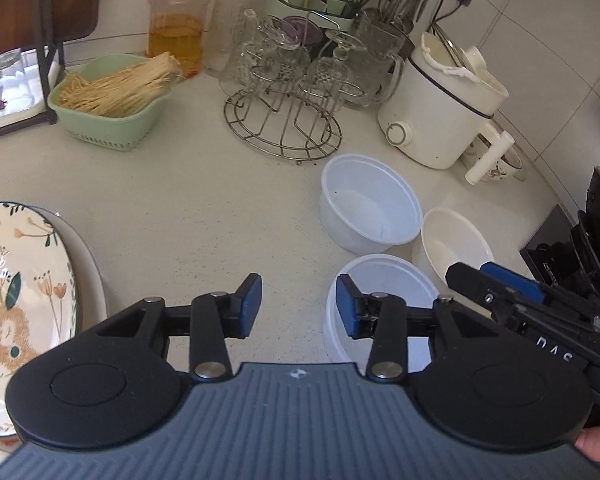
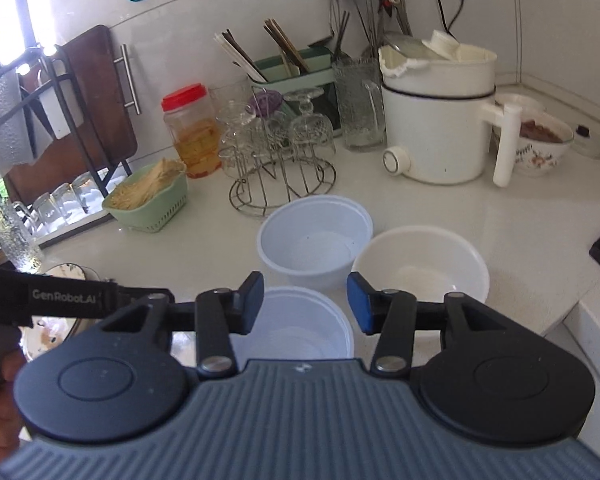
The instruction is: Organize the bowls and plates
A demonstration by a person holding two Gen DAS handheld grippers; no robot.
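Three white bowls stand close together on the counter: a far plastic bowl (image 1: 370,204) (image 2: 315,240), a cream bowl (image 1: 454,246) (image 2: 420,266) to its right, and a near translucent bowl (image 1: 380,280) (image 2: 300,324). Floral plates (image 1: 16,280) are stacked at the left edge; they show partly in the right wrist view (image 2: 66,272). My left gripper (image 1: 299,306) is open and empty above the counter, left of the near bowl. My right gripper (image 2: 306,302) is open and empty above the near bowl; it also shows in the left wrist view (image 1: 484,276).
A wire glass rack (image 1: 284,120) (image 2: 282,184), a green basket of noodles (image 1: 112,100) (image 2: 148,196), a red-lidded jar (image 1: 178,20) (image 2: 190,132), and a white electric pot (image 1: 440,108) (image 2: 440,120) line the back. A black stove edge (image 1: 580,252) lies at right.
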